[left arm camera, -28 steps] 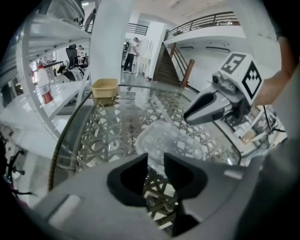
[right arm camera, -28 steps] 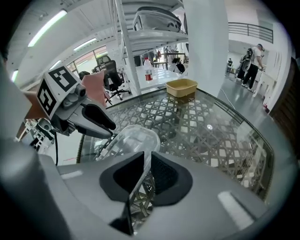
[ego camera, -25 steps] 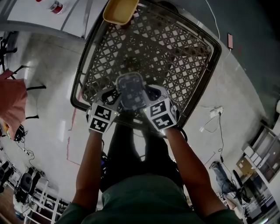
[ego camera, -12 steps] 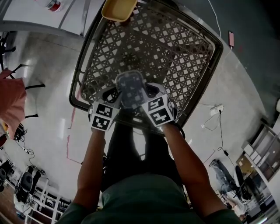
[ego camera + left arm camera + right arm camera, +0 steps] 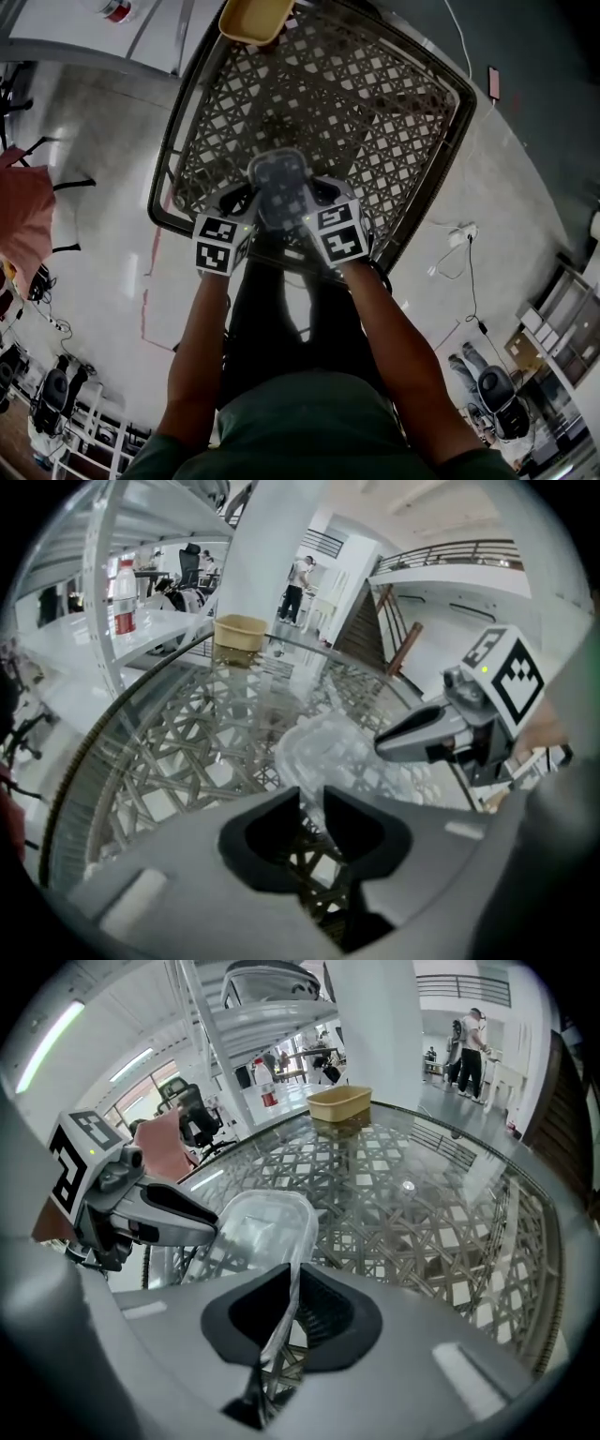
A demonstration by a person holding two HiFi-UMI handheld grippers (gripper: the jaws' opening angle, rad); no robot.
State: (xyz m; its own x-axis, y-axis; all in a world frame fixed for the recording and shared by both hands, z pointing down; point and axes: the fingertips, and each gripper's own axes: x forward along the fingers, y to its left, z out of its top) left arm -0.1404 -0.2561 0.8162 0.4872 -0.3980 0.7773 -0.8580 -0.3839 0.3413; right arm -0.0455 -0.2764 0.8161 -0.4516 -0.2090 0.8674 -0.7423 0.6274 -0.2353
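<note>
A clear plastic container (image 5: 279, 186) hangs just above the near edge of a glass-topped table (image 5: 403, 103) with a lattice base. Both grippers grip it from opposite sides. My left gripper (image 5: 311, 799) is shut on the container's (image 5: 328, 757) near rim, and my right gripper (image 5: 292, 1283) is shut on the thin rim of the container (image 5: 262, 1227). In the head view the left gripper (image 5: 244, 201) is at the container's left and the right gripper (image 5: 317, 194) at its right. A yellow basin (image 5: 255, 17) sits at the table's far edge.
White shelving (image 5: 141, 635) with a red-labelled bottle (image 5: 125, 583) runs along the table's left side. A white column (image 5: 272, 555) rises behind the basin (image 5: 238, 630). A person (image 5: 469, 1040) stands far off by a staircase. A pink cloth (image 5: 23, 230) lies left of the table.
Both grippers and the container have shifted slightly over the table's near edge, and the marker cubes have turned a little. Both grips on the container are unchanged.
</note>
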